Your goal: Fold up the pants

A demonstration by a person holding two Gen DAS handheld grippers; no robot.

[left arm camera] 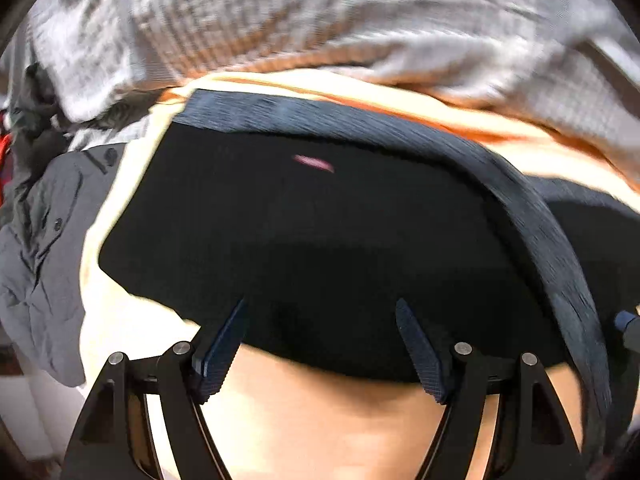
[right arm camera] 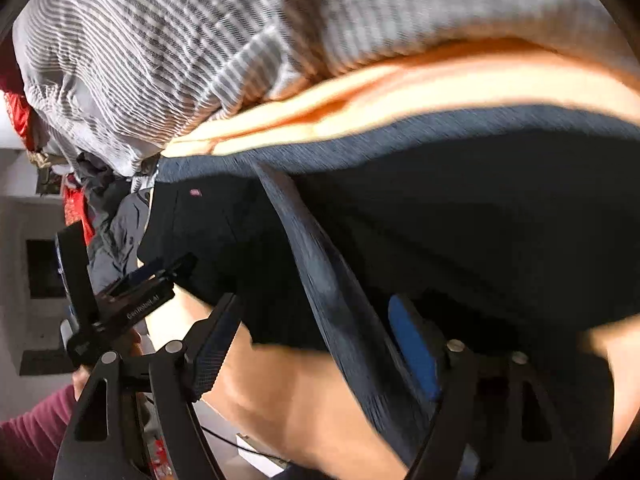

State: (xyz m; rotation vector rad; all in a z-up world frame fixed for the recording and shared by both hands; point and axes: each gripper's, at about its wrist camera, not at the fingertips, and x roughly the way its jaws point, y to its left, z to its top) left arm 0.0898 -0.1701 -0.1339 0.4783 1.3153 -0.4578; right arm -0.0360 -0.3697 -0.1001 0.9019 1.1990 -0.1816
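With both the left gripper [left arm camera: 320, 344] and right gripper [right arm camera: 316, 344] spread wide over the black folded fabric pants [left arm camera: 304, 240], I would pinch the near edge evenly before folding.

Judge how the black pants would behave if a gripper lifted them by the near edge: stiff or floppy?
Probably floppy: the black pants lie flat, following the peach bedding. The grey-blue waistband curves loosely, so it would likely sag and trail. The fabric looks thin, so probably light.
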